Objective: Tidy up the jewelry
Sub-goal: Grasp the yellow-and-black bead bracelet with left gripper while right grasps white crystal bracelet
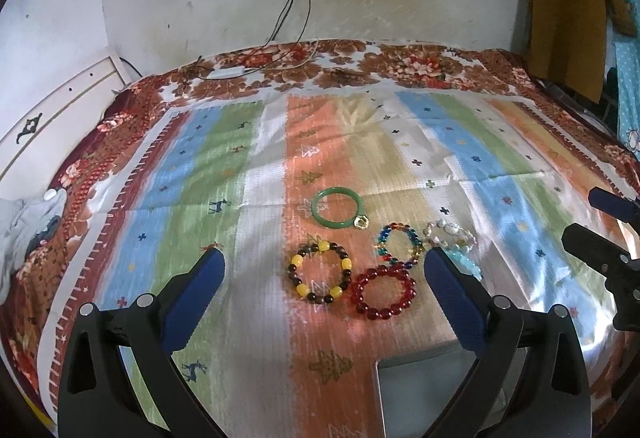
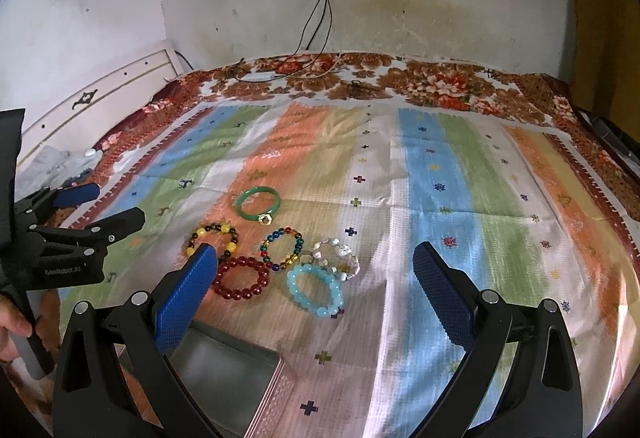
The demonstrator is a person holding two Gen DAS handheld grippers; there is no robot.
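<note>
Left wrist view: the left gripper (image 1: 324, 270) hovers with jaws wide and empty over the yellow-and-dark bracelet (image 1: 319, 277) and red bracelet (image 1: 383, 292). The right gripper (image 2: 312, 270) is likewise wide, above the light-blue bracelet (image 2: 316, 290). Nothing is grasped yet; the next move likely means descending and pinching one bracelet for the grey tin (image 2: 224, 378) nearby.

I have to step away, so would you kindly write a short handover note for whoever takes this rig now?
Left gripper: open, empty, above the cloth.
Right gripper: open, empty.
Six bracelets lie on the striped cloth: green bangle, yellow-brown, multicolour, red, pale blue, pearly.
Grey box sits open nearby; the visible part is empty.
Done: nothing stored. Left: all six.
</note>
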